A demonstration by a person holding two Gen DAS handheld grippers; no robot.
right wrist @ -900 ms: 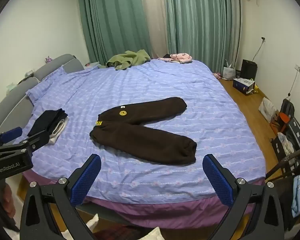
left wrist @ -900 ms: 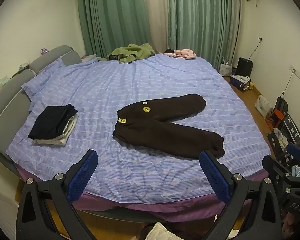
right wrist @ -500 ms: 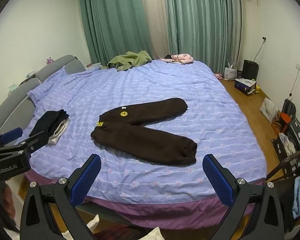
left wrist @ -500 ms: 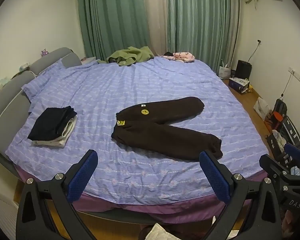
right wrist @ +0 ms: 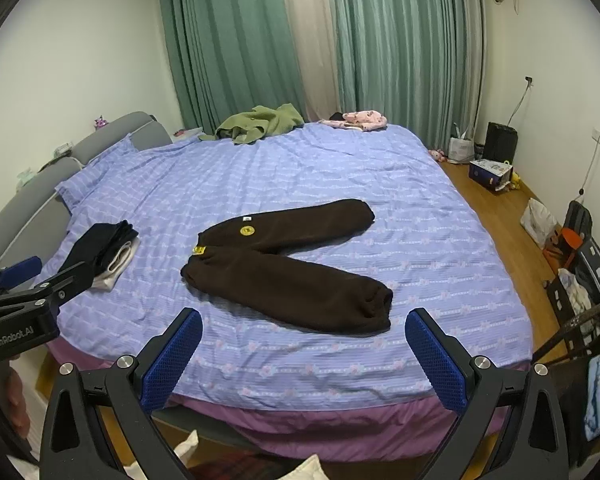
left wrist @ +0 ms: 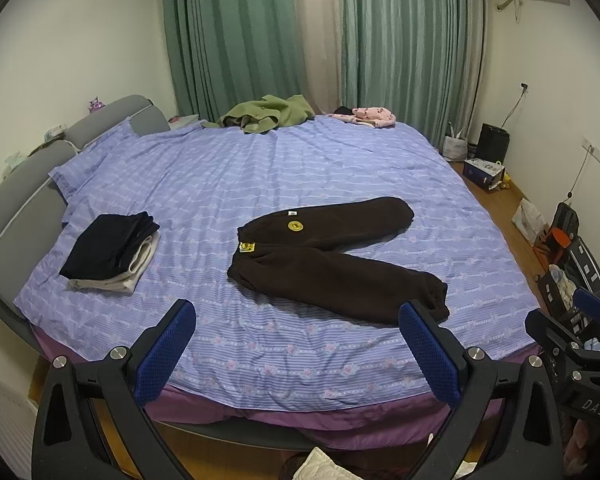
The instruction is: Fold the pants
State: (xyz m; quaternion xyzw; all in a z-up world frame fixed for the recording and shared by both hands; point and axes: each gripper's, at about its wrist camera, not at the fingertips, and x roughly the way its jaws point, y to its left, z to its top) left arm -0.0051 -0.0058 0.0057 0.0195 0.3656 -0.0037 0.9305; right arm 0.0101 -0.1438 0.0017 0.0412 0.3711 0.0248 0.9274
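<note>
Dark brown pants (left wrist: 332, 256) lie spread on the purple striped bed (left wrist: 260, 176), waistband to the left, the two legs splayed apart to the right. They also show in the right wrist view (right wrist: 288, 268). My left gripper (left wrist: 296, 344) is open and empty, held off the bed's near edge, well short of the pants. My right gripper (right wrist: 304, 348) is open and empty too, also off the near edge. The left gripper shows at the left of the right wrist view (right wrist: 24, 304).
A stack of folded clothes (left wrist: 112, 248) sits at the bed's left. A green garment (left wrist: 268, 118) and a pink one (left wrist: 370, 116) lie at the far edge. The grey headboard (left wrist: 16, 200) is left. Bags and boxes (left wrist: 484, 172) stand on the wood floor at right.
Both grippers have drawn back and risen slightly, so the bed and pants look a little farther away. The pants have not moved. Both grippers stay open.
</note>
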